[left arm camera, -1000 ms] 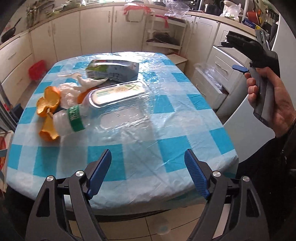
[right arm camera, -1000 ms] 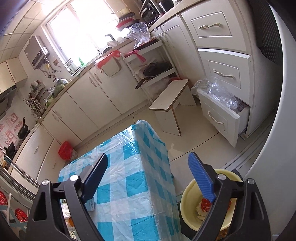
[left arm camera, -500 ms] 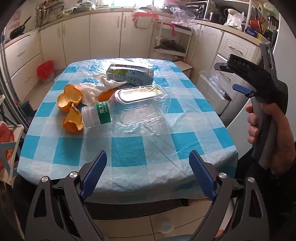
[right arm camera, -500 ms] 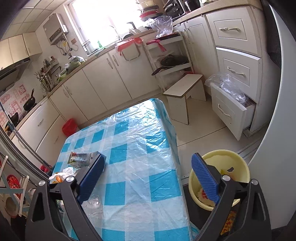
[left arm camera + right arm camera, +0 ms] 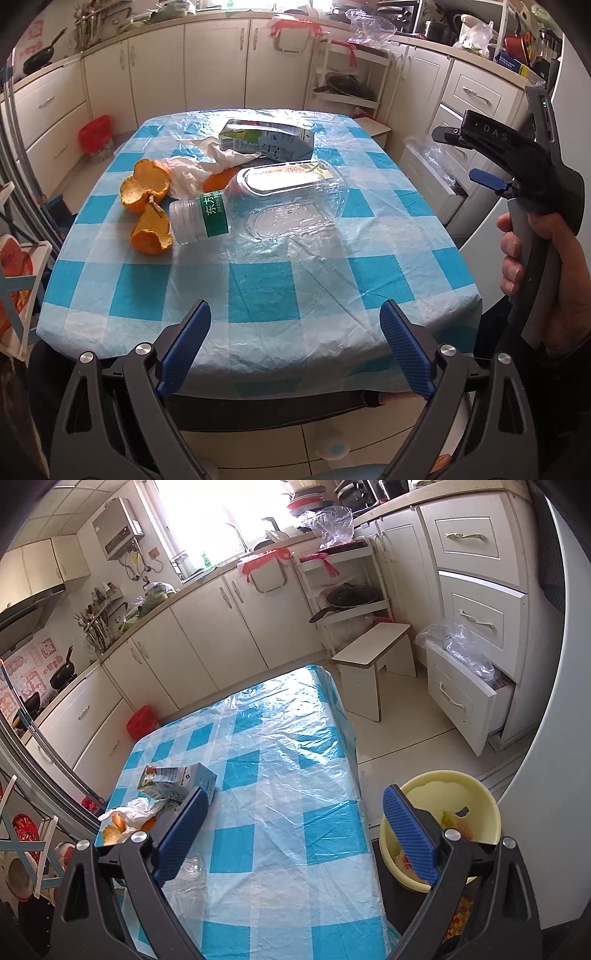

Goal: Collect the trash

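Your tabletop wears a blue-and-white checked cover under clear plastic, with the trash gathered on its far left part. On the floor just off its right edge stands the yellow bin, some scraps already in it. Farthest back lies the carton. Nearer, a clear plastic tray lies open, touching the bottle with the green label lying on its side. A crumpled white bag sits beside the orange peels at the left. Your left claw hangs spread wide over the near edge, holding nothing. Your right claw is equally wide and empty, above the tabletop's right side.
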`<move>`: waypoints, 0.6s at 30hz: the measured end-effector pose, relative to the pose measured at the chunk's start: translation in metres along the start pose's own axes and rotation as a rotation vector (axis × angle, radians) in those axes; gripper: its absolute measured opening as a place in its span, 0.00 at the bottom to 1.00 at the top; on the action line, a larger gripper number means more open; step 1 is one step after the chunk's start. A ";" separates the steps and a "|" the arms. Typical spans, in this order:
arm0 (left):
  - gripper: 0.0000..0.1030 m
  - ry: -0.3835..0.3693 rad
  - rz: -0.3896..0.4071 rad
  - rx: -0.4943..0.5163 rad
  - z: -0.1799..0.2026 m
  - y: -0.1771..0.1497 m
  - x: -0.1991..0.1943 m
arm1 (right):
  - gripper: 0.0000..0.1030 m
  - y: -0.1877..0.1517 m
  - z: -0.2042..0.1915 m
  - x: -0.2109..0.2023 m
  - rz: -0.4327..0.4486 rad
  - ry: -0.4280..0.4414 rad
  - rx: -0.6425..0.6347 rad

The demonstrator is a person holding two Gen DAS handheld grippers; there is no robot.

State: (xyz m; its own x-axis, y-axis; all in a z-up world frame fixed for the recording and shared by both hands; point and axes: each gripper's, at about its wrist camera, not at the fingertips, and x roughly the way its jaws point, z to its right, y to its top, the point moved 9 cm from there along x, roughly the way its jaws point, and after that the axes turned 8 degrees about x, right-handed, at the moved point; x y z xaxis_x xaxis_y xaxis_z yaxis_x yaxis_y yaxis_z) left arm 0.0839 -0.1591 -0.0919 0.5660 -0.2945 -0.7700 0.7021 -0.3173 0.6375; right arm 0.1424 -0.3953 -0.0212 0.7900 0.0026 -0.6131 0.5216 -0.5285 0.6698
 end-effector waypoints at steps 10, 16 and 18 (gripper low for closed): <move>0.86 0.007 -0.015 0.012 0.002 -0.002 0.002 | 0.89 -0.002 -0.001 0.000 -0.005 0.011 0.004; 0.86 0.011 -0.025 0.012 0.001 -0.005 0.003 | 0.89 -0.003 0.001 0.000 -0.016 0.015 0.011; 0.86 0.011 -0.029 0.010 0.001 -0.006 0.004 | 0.89 -0.003 0.002 0.001 -0.021 0.015 0.014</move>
State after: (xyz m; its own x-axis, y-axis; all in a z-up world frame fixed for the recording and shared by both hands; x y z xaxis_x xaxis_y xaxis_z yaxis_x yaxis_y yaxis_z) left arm 0.0819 -0.1590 -0.0986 0.5501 -0.2750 -0.7885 0.7140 -0.3349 0.6149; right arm 0.1409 -0.3949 -0.0245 0.7838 0.0263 -0.6204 0.5334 -0.5400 0.6511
